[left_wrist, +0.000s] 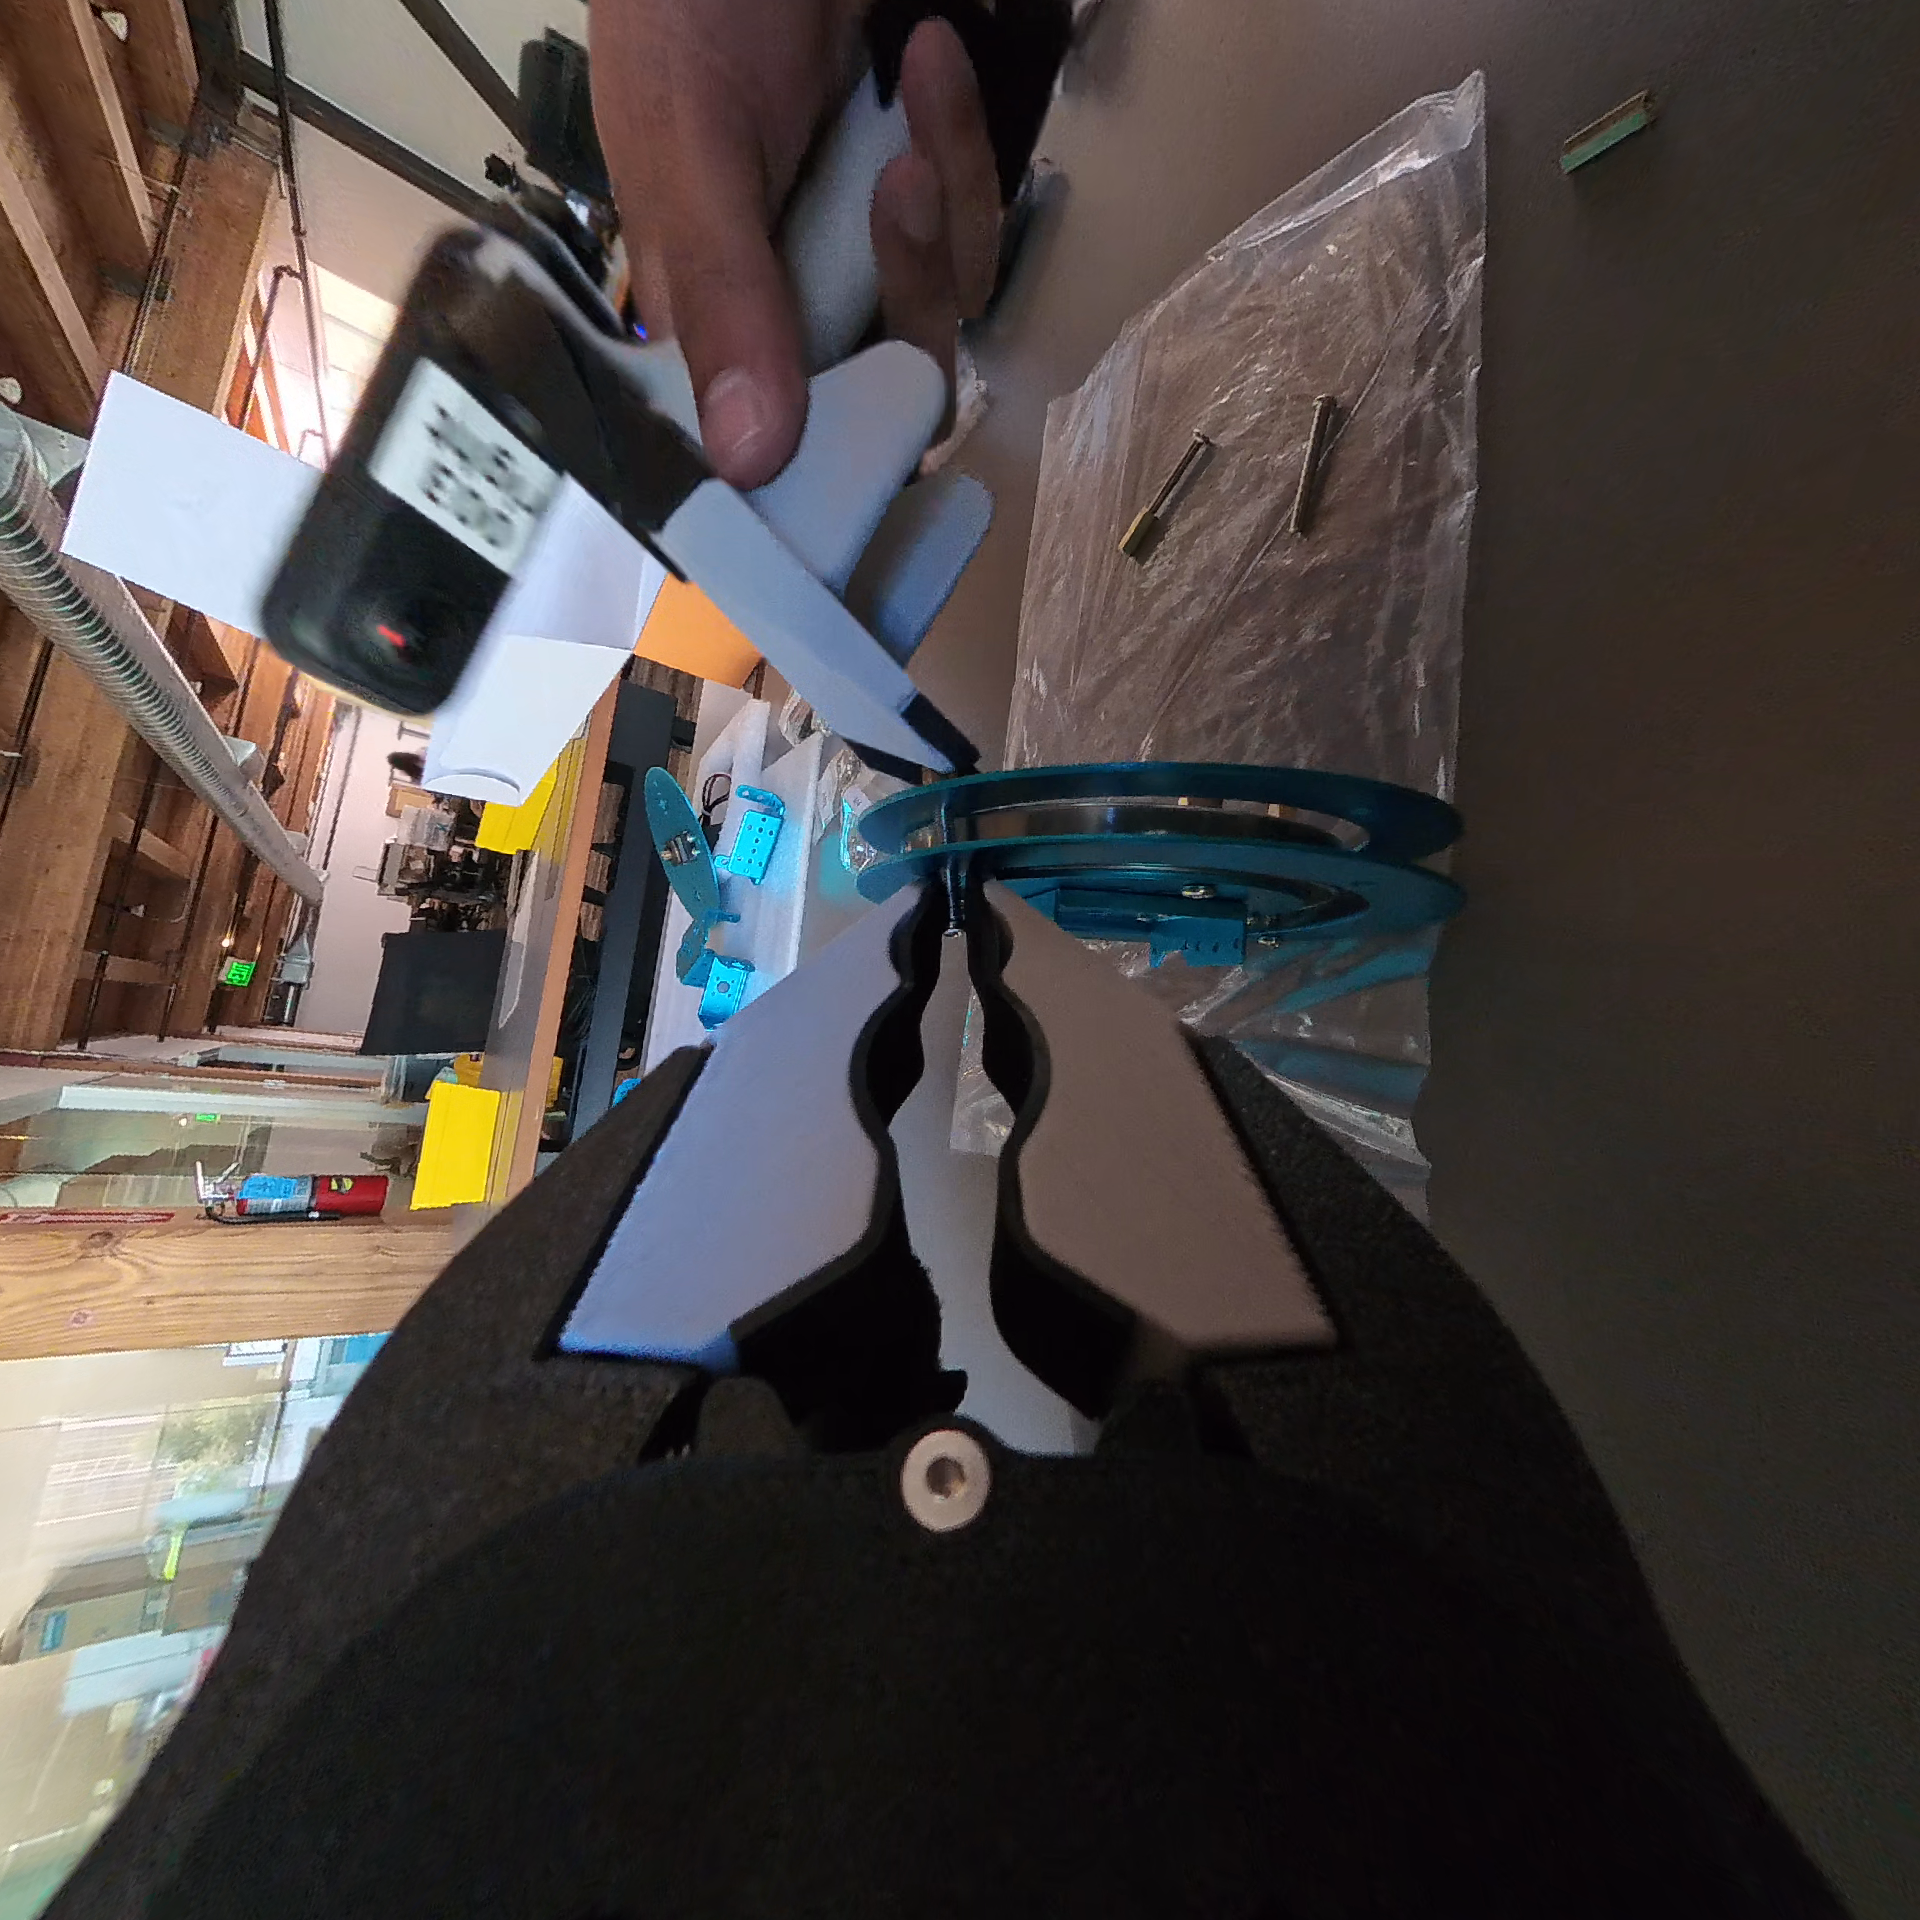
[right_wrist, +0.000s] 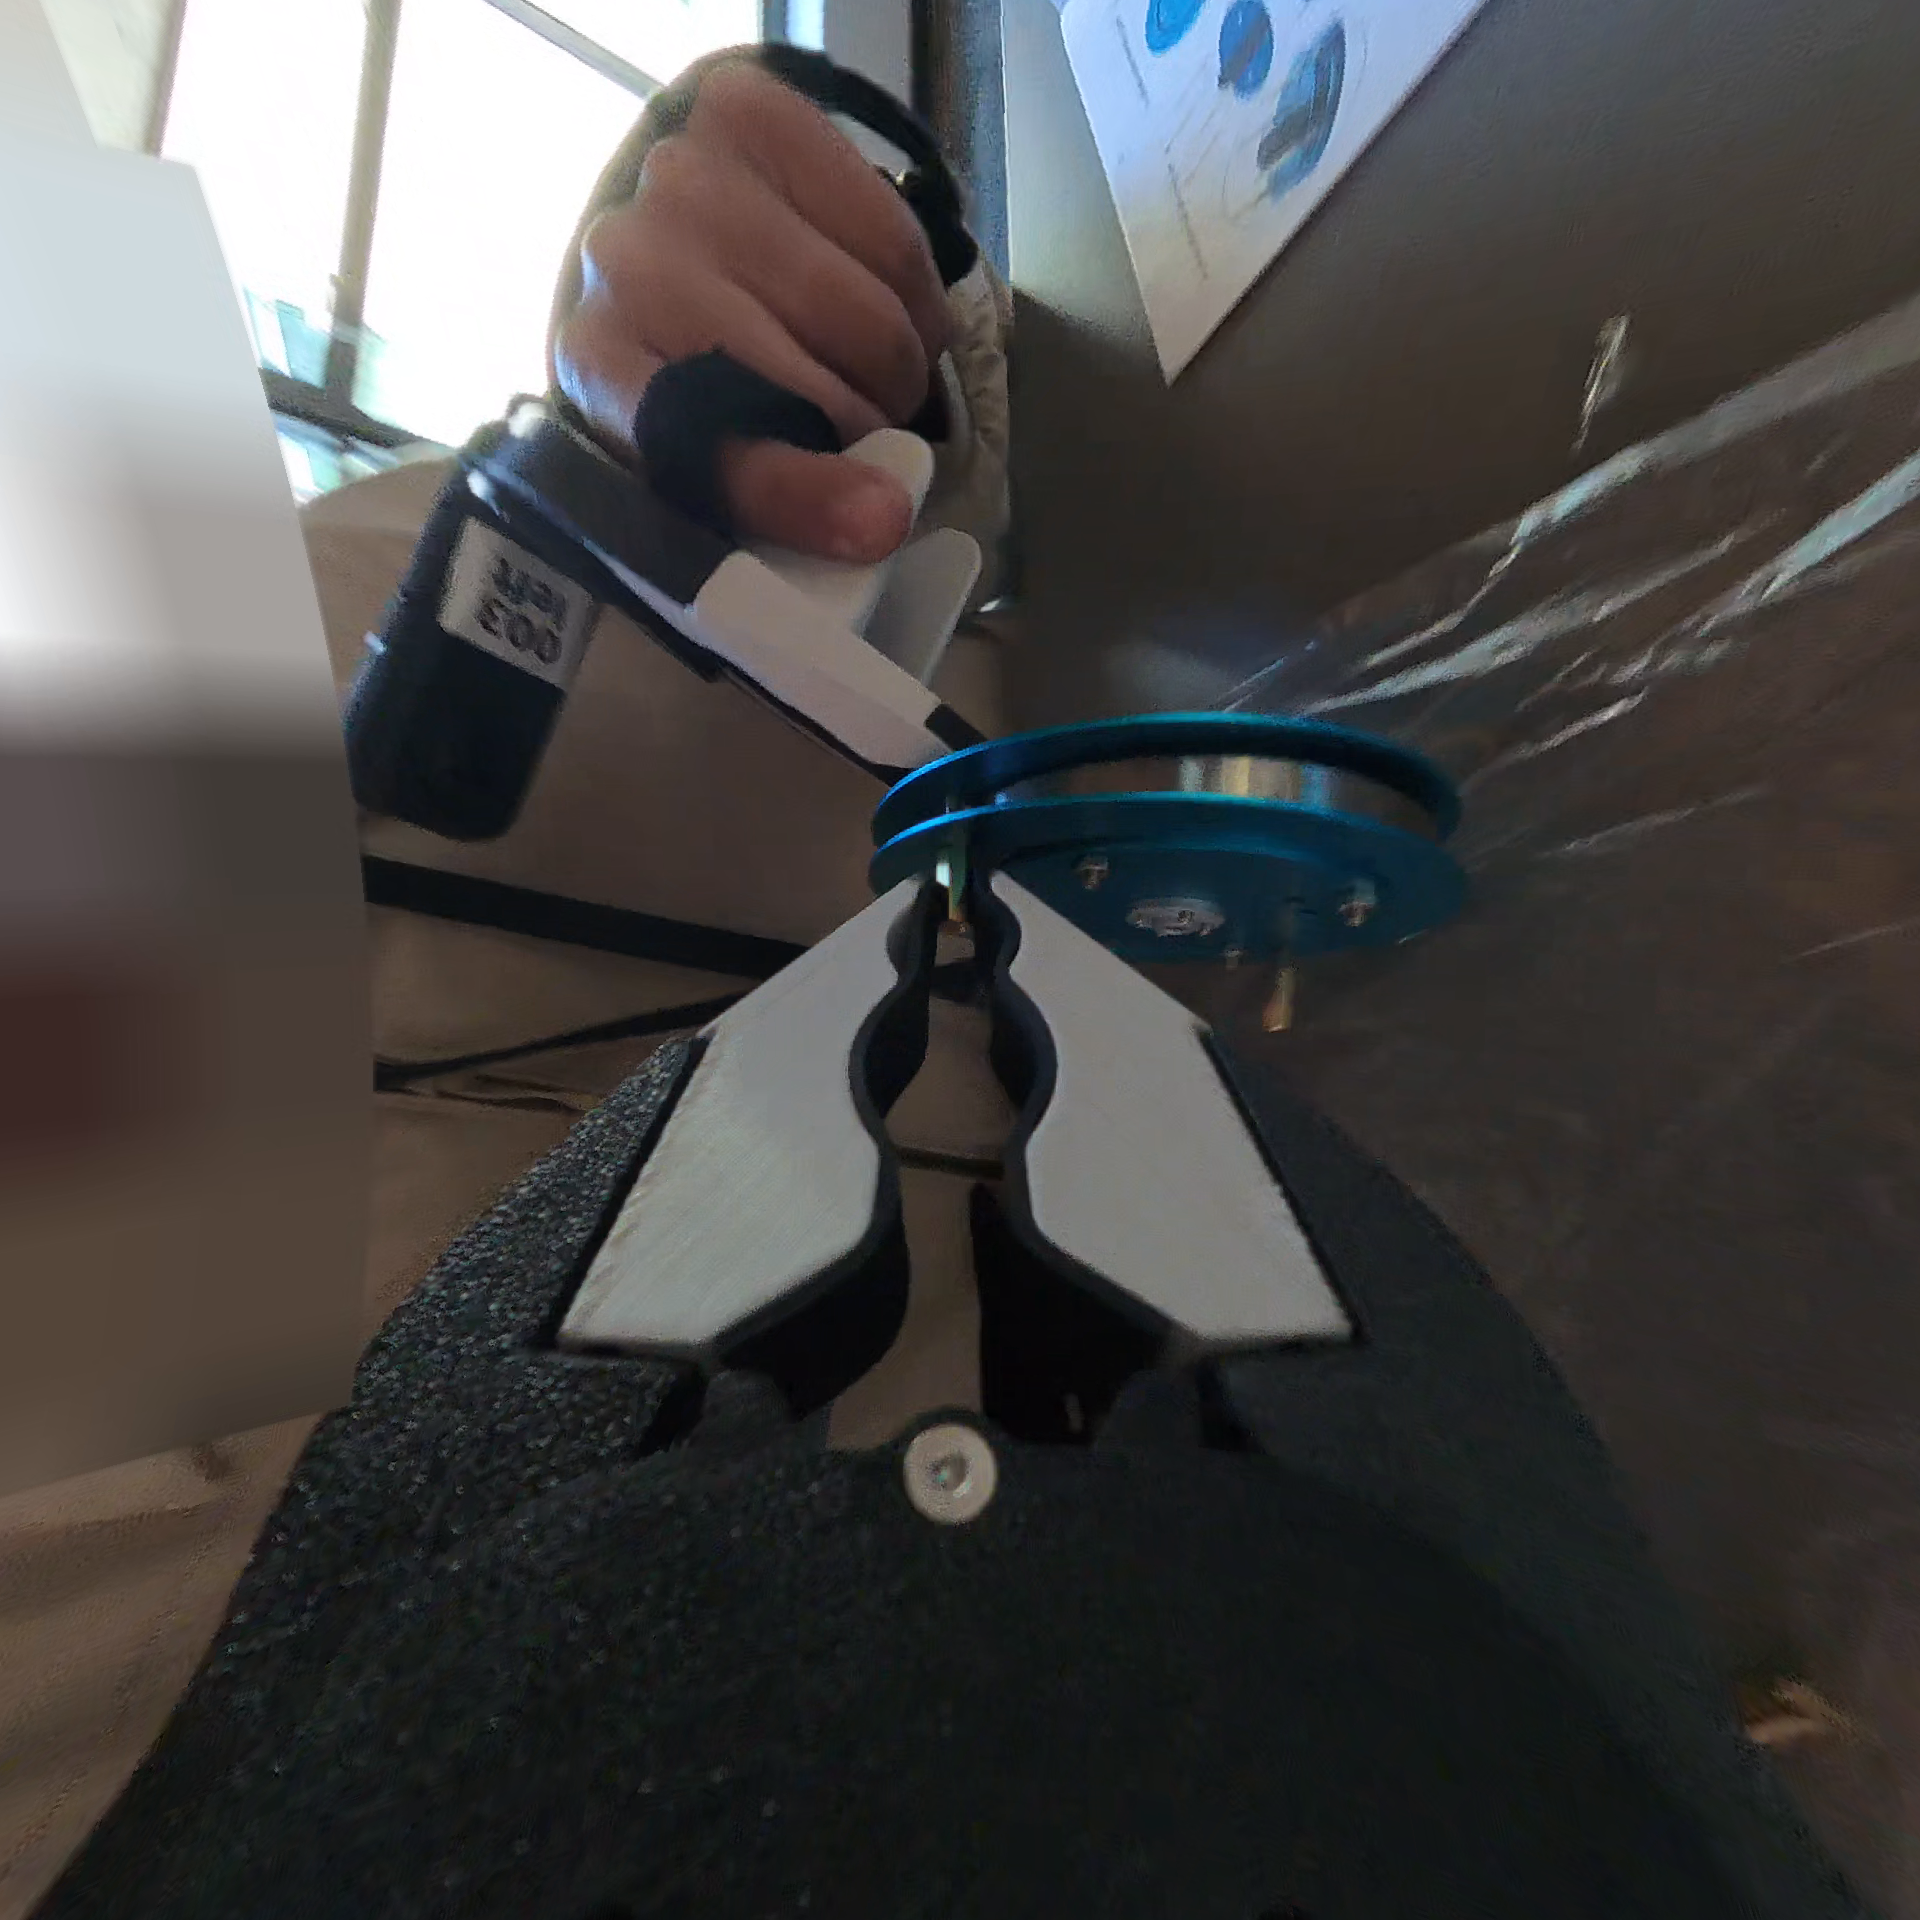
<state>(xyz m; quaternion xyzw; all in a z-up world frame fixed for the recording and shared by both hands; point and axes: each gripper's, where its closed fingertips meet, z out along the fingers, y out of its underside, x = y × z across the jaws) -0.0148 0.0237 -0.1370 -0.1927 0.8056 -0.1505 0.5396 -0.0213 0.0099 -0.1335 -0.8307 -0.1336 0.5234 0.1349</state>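
At frame centre, the left gripper (left_wrist: 954, 920) is closed on a small dark screw (left_wrist: 952, 904) that passes through the rim of a blue two-disc metal assembly (left_wrist: 1153, 842). From the upper left, the right gripper (left_wrist: 940, 753), held by a hand (left_wrist: 769, 218), touches the upper disc's rim. Behind lies a clear plastic bag (left_wrist: 1257, 582) bearing two brass standoffs (left_wrist: 1236, 483).
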